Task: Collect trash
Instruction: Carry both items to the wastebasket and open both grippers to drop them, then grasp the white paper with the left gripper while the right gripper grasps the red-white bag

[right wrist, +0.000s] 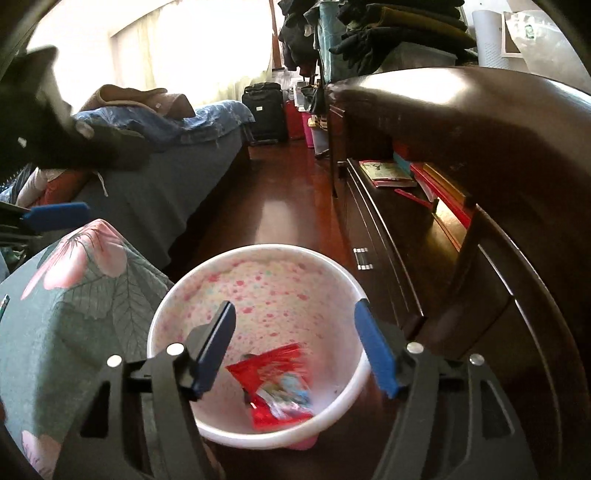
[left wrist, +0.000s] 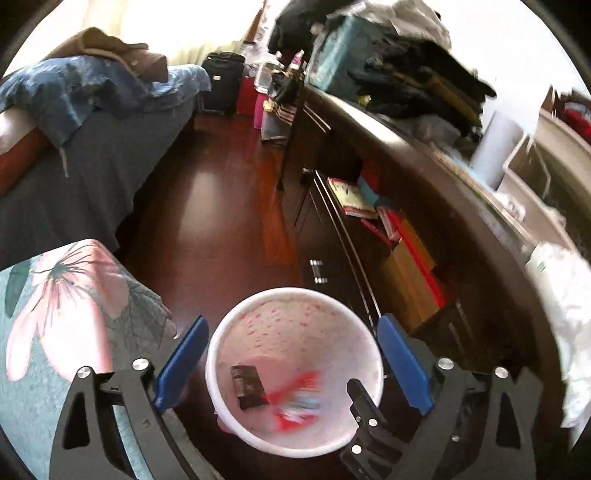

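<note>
Hovering over the bin (left wrist: 295, 373) — left gripper (left wrist: 293, 363) and right gripper (right wrist: 301, 350) gaping empty, red wrapper (right wrist: 277, 387) and dark scrap (left wrist: 248, 386) lying inside — seemingly nearing done.

Glossy wood floor (left wrist: 221, 206); smooth plastic bin (left wrist: 218, 354).

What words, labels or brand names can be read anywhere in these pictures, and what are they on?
None can be read.
Red wrapper in the white bin: colourful print, too blurred.
Books on the dresser shelf: covers too small.
White bag on the dresser top: green mark, illegible.
Dark packet in the bin: no visible text.
</note>
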